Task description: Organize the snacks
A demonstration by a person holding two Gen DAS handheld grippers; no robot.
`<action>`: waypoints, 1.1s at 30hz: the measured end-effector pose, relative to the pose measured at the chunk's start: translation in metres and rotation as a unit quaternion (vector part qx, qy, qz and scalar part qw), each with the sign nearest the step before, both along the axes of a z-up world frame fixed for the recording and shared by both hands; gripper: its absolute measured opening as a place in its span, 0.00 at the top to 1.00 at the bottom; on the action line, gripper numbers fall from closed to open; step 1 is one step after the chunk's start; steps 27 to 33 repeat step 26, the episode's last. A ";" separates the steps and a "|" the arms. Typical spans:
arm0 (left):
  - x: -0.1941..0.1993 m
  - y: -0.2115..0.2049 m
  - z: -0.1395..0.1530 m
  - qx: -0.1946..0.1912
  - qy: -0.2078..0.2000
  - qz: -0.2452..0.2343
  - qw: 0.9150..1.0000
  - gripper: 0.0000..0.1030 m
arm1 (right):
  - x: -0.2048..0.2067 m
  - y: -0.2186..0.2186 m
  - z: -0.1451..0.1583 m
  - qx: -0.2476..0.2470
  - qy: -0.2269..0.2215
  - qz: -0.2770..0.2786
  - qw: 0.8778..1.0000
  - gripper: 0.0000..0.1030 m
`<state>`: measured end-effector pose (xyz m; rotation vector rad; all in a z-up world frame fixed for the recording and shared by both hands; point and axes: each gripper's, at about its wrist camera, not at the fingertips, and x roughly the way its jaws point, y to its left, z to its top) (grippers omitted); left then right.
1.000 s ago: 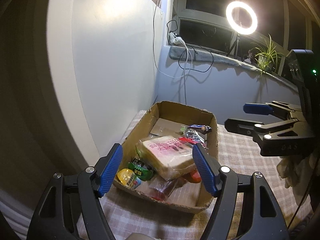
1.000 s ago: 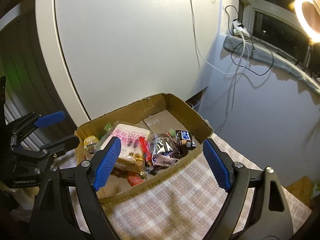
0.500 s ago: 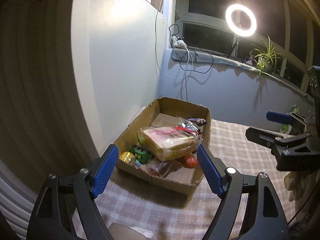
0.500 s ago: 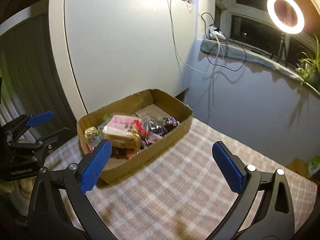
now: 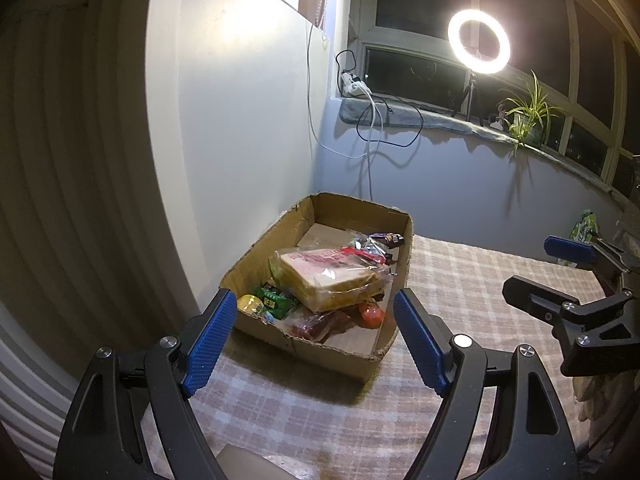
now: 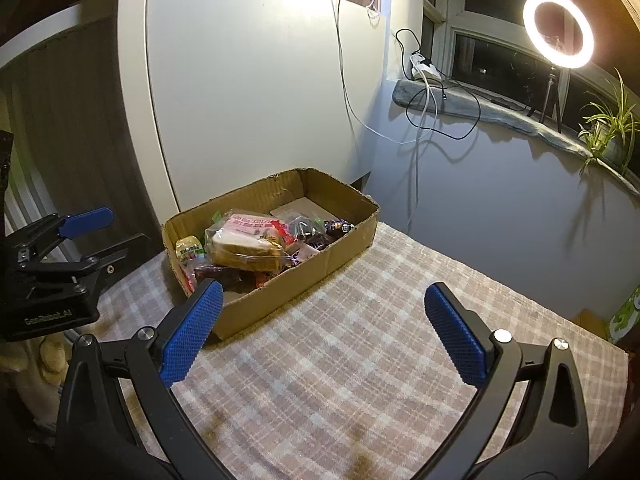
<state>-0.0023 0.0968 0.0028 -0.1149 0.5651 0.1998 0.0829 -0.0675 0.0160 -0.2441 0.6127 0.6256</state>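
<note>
Snacks are all piled in the cardboard box [image 5: 320,280], which sits on the checked-cloth table [image 6: 380,360] against the white panel. Top of pile: bagged sandwich [image 5: 332,276]. Beneath and beside it: green packet [image 5: 274,300] and yellow item [image 5: 248,304] at the box's 7 o'clock corner in left wrist view; red item [image 5: 370,312] at 5 o'clock; dark candy wrappers [image 5: 384,240] twd 1 o'clock.

Left tongs [image 5: 316,344]: spread wide, empty, hovering just short of the box's near wall. Right tongs [image 6: 320,332]: spread wide, empty, over bare cloth, well apart from the box, which lies at 11 o'clock in its own view.

Judgement: no loose snack visible on cloth; a green-white pack [image 6: 626,312] at 3 o'clock edge of right wrist view appears to be off the table, can't confirm.

Recommendations, if sorting proceeds inside the box:
- Take sandwich first; it blocks the rest.
- Grip across bread edges, light squeeze; film is slippery, bread crushes.
- Approach from above, clear of box wall.
- Keep other tongs wide of the path.
</note>
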 end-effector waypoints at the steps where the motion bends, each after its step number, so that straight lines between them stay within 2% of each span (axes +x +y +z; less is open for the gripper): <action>1: -0.001 -0.001 0.000 0.001 0.000 0.000 1.000 0.22 | -0.002 -0.002 0.001 0.001 -0.001 -0.001 1.000 0.00; 33: -0.010 -0.018 0.001 0.015 -0.002 -0.005 1.000 0.22 | -0.008 -0.018 -0.004 0.014 0.008 -0.012 1.000 0.00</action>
